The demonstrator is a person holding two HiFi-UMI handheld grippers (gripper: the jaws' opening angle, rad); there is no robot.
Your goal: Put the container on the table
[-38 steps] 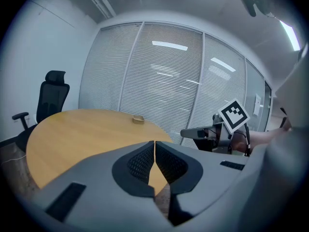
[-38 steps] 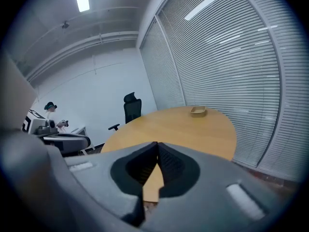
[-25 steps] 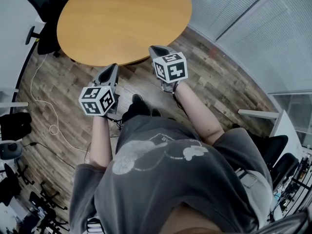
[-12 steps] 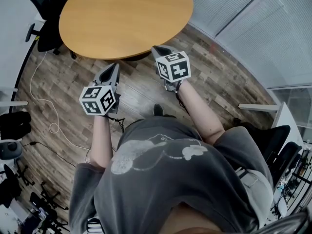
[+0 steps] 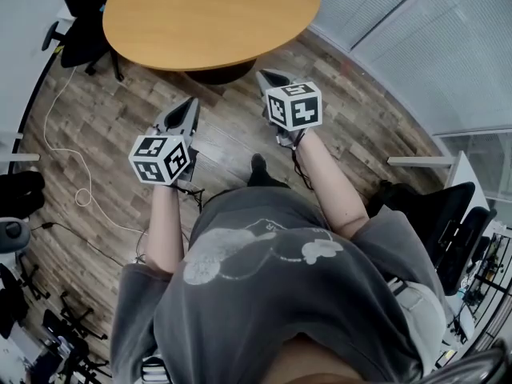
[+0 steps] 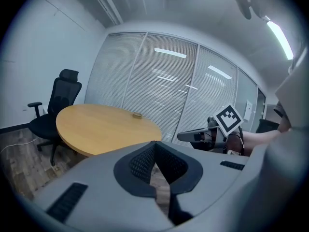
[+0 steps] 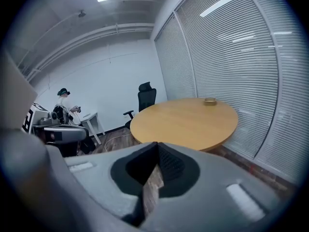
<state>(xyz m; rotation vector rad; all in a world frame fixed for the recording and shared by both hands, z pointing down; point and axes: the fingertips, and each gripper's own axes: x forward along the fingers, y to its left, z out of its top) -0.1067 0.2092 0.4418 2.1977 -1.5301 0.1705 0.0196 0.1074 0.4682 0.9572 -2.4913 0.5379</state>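
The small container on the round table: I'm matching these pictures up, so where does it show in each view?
Head view: not in it; the round table is cut off at top.
Left gripper view: the container sits left of centre, near the table's far edge.
Right gripper view: container right of centre, same far edge.
Shared landmark: the round table.

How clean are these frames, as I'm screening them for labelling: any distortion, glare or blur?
Head view: evenly lit, sharp, edges bowed. Left gripper view: heavy fisheye, dark corners, ceiling light blown out. Right gripper view: same fisheye vignette; nearby jaws soft, table crisp.
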